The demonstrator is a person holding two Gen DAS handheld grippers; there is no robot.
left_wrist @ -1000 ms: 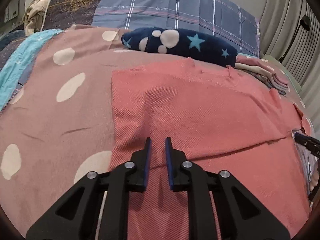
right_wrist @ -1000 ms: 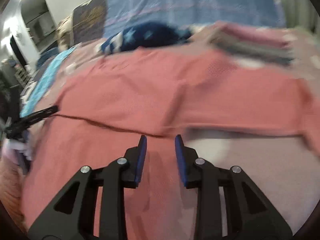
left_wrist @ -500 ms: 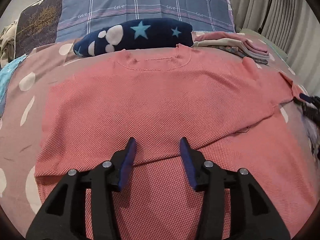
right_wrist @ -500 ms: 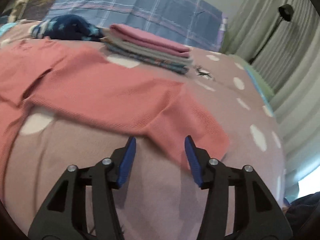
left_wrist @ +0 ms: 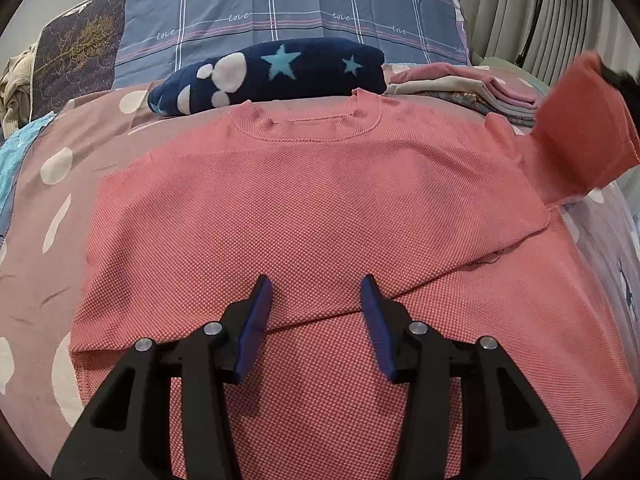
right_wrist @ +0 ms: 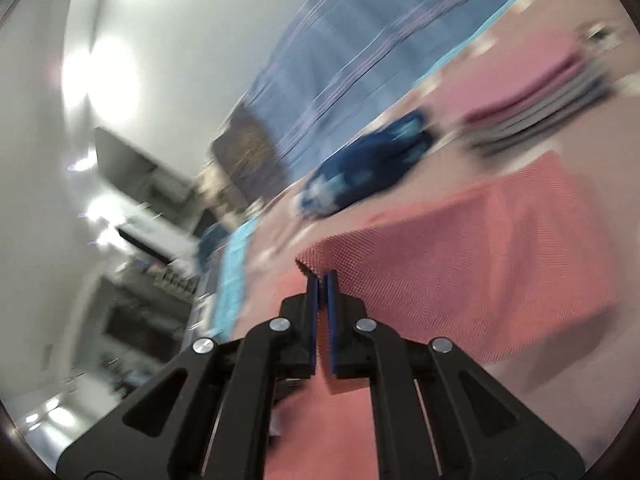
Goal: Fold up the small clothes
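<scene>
A coral-pink shirt lies spread flat on the dotted pink bedspread, its neckline toward the pillows and its lower part folded up over the body along a slanting crease. The left gripper hovers over that crease with its blue-padded fingers spread wide apart, clasping nothing. Just beyond the shirt's neckline sits a navy fleece bundle with stars and paw prints, and behind that a blue plaid pillow. Beside the shirt's collar on the far side from the teal blanket rests a stack of folded clothes. The shirt's sleeve on that side is lifted off the bed. The right gripper, seen through a blurred, tilted right wrist view, has its fingers pinched nearly together on the edge of that raised sleeve, which hangs taut from the fingertips.
</scene>
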